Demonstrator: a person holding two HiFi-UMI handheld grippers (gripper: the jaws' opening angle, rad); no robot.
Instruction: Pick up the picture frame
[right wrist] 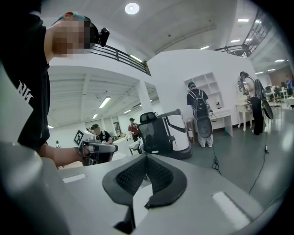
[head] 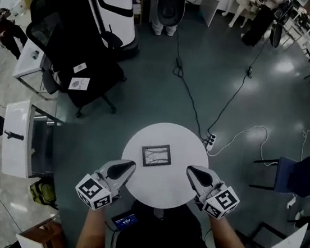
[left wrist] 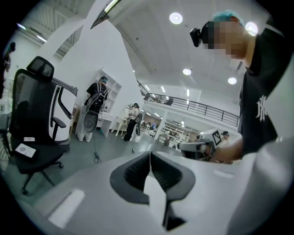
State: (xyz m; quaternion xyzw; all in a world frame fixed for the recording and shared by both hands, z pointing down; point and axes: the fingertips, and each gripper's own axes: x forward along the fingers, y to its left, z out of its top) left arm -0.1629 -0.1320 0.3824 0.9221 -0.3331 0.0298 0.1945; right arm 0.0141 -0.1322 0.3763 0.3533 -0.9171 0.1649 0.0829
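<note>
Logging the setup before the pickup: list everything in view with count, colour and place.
round table: one, white, middle of floor
picture frame: one, dark, flat at table's centre
office chair: one, black, upper left
side chair: one, blue, right edge
power strip: one, white, floor right of table
bag: one, yellow-green, floor lower left
left gripper: one, grey, shut, empty, table's left edge
right gripper: one, grey, shut, empty, table's right edge
</note>
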